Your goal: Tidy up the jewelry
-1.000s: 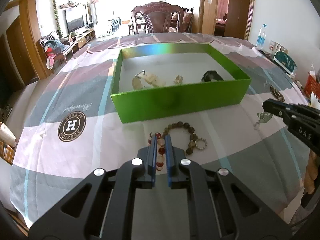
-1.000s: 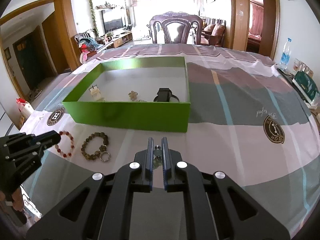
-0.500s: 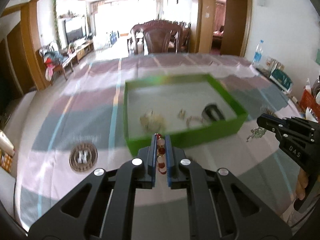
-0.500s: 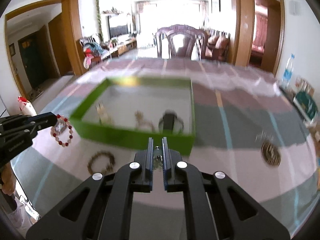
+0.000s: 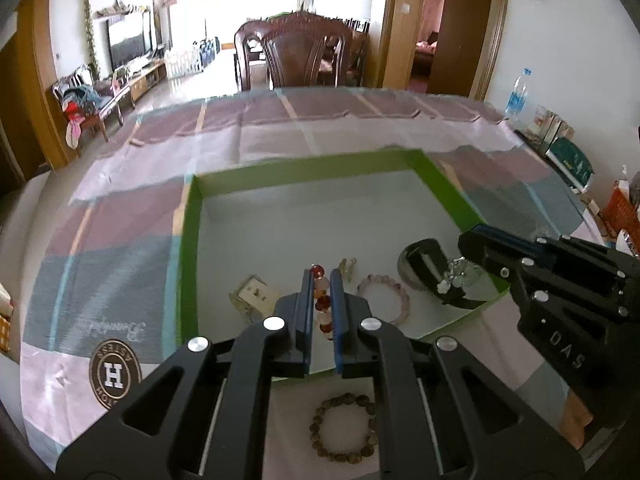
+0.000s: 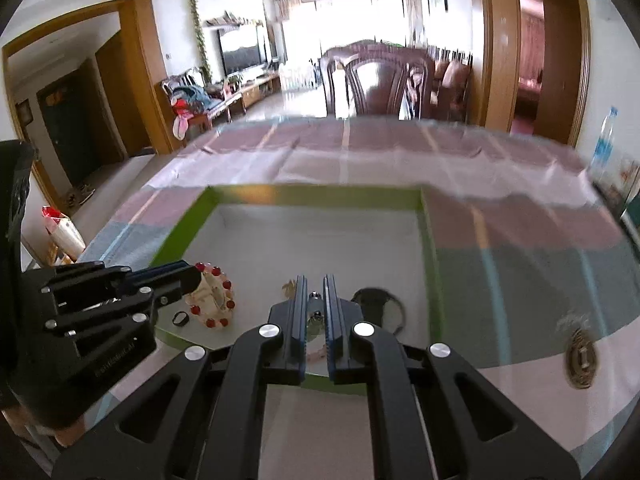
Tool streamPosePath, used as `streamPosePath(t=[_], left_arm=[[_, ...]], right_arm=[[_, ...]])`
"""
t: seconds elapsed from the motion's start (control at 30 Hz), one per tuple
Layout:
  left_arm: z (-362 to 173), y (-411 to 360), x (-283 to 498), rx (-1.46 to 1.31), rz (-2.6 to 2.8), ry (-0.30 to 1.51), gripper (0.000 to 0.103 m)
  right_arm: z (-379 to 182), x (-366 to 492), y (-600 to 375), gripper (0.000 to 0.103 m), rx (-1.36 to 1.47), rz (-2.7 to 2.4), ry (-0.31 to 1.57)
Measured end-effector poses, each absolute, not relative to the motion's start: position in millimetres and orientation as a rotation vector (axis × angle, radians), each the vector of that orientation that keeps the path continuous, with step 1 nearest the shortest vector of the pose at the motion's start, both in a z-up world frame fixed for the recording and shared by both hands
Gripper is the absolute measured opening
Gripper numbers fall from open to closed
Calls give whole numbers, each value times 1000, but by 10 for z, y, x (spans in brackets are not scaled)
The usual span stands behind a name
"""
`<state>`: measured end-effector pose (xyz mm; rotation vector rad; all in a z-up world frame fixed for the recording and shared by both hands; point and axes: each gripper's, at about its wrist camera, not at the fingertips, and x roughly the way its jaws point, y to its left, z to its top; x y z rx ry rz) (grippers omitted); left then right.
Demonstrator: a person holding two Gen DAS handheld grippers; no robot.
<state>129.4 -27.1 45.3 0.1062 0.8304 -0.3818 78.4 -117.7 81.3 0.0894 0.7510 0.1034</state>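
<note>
From the left wrist view, the left gripper (image 5: 322,280) is clamped on a red-and-white bead bracelet (image 5: 323,302), which hangs between its fingers above the near part of the green box (image 5: 188,248). On the white floor of the box lie a pale square trinket (image 5: 256,294) at the left, a small gold piece (image 5: 347,268) just beyond the gripper's tips, a pink bead bracelet (image 5: 384,298) to the right, and a black watch (image 5: 428,270) near the right wall. The right gripper (image 5: 466,256) reaches in from the right, closed on a small silvery, clear-stoned piece (image 5: 456,276) that dangles over the watch. Outside the box, on the near side, a brown bead bracelet (image 5: 345,428) lies on the table's checked cloth (image 5: 120,240).

From the right wrist view, the right gripper (image 6: 314,292) is pressed together on the silvery piece (image 6: 315,312), held over the near right part of the green box (image 6: 430,248). The black watch (image 6: 376,300) lies just right of its tips. At the left, the left gripper (image 6: 196,272) holds the red-and-white bead bracelet (image 6: 214,300) over the box's near left area. A small black ring-shaped thing (image 6: 180,319) lies below it. A wooden chair (image 6: 376,84) stands beyond the table's far edge.
</note>
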Motion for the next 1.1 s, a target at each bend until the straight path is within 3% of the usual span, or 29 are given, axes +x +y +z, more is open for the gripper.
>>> streamPosePath(t=[0.1, 0.13, 0.17, 0.23, 0.43, 0.6, 1.1], left_arm=[[397, -243, 1353, 89, -367, 843, 11], [403, -235, 1354, 84, -367, 840, 13], [416, -226, 1344, 82, -368, 837, 21], [454, -185, 1279, 84, -359, 821, 32], [456, 40, 816, 122, -313, 796, 33], [106, 107, 582, 127, -308, 873, 33], [-371, 94, 635, 138, -309, 999, 36]], right_arm=[[751, 829, -1127, 9, 83, 99, 760], [752, 829, -1125, 19, 75, 86, 759], [758, 803, -1128, 38, 78, 78, 757], [795, 699, -1176, 53, 99, 73, 736], [772, 202, -1210, 53, 60, 116, 737], [295, 18, -942, 39, -39, 191, 878], [-96, 32, -465, 38, -142, 283, 979]])
